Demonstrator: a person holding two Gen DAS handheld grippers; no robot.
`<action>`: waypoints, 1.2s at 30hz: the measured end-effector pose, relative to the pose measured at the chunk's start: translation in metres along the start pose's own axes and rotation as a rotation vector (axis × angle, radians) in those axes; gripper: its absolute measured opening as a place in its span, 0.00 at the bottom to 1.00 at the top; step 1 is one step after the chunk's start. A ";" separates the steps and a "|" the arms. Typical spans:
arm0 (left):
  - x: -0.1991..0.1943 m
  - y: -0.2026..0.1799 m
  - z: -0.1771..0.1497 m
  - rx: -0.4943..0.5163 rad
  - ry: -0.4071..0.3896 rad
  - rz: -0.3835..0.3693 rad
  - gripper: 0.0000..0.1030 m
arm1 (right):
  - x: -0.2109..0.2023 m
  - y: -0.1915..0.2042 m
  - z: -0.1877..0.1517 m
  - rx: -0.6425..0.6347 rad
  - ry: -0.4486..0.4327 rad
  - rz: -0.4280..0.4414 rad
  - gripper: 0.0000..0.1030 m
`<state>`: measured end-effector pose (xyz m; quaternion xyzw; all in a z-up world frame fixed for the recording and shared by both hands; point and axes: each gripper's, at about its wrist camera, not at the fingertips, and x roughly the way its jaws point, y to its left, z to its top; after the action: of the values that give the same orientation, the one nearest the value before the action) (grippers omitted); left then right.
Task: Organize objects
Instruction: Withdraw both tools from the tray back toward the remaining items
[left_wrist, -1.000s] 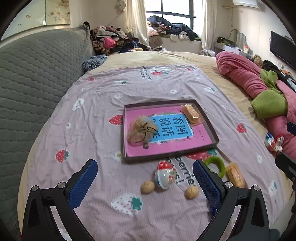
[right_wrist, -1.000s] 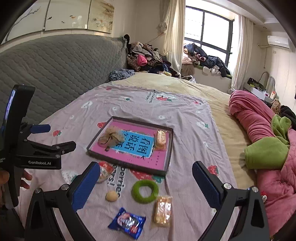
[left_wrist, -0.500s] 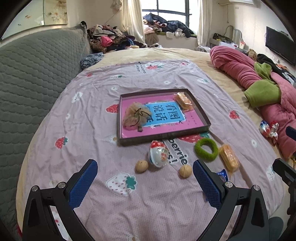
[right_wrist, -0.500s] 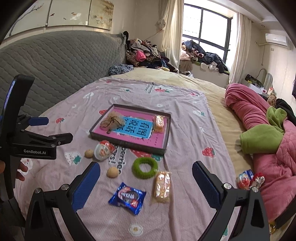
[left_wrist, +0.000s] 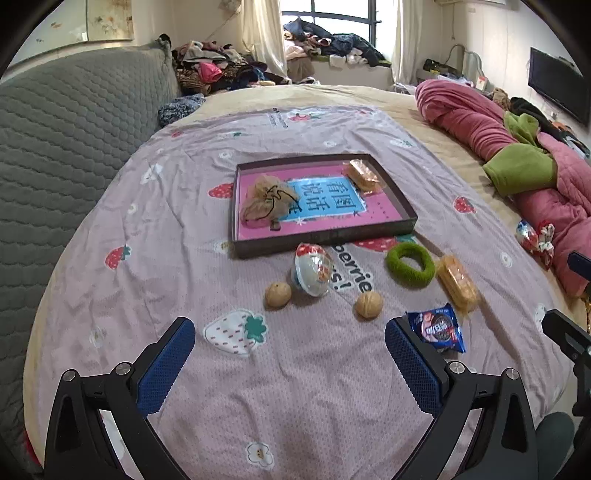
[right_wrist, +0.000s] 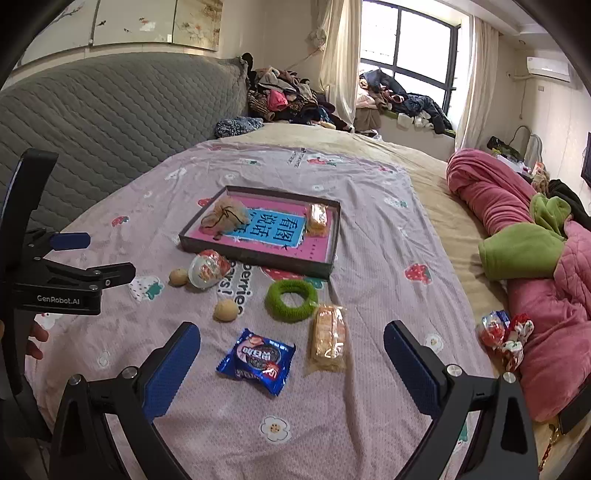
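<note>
A dark tray (left_wrist: 325, 242) (right_wrist: 258, 258) with a pink lining lies on the bed and holds a tan drawstring pouch (left_wrist: 267, 201) and a wrapped cracker pack (left_wrist: 364, 173). In front of it lie a clear plastic capsule (left_wrist: 312, 267), two walnuts (left_wrist: 277, 294) (left_wrist: 368, 304), a green ring (left_wrist: 409, 264) (right_wrist: 291, 297), another cracker pack (left_wrist: 458, 282) (right_wrist: 328, 334) and a blue cookie packet (left_wrist: 439, 328) (right_wrist: 256, 356). My left gripper (left_wrist: 290, 354) is open and empty above the near bed. My right gripper (right_wrist: 291, 363) is open and empty over the cookie packet.
A grey quilted headboard (left_wrist: 66, 129) runs along the left. A pink and green rolled blanket (left_wrist: 517, 166) lies on the right, with a small red and white wrapped item (left_wrist: 535, 236) beside it. Piled clothes (left_wrist: 221, 70) sit at the far end.
Both grippers have pulled back and away from the tray, so more of the near bed shows. The cookie packet has come into the left wrist view. Nothing was picked up.
</note>
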<state>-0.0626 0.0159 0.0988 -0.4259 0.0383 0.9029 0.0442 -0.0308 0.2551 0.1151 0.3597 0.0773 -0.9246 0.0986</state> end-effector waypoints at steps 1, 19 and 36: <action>0.001 0.000 -0.002 0.001 0.002 0.000 1.00 | 0.001 0.000 -0.002 -0.001 0.003 -0.004 0.98; 0.027 0.006 -0.034 -0.006 0.009 -0.019 1.00 | 0.021 0.021 -0.035 -0.003 0.021 -0.028 0.98; 0.069 0.018 -0.047 0.022 -0.045 -0.053 1.00 | 0.062 0.030 -0.053 0.056 0.021 -0.072 0.98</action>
<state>-0.0725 -0.0039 0.0166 -0.4058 0.0358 0.9103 0.0737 -0.0343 0.2295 0.0323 0.3690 0.0654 -0.9255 0.0543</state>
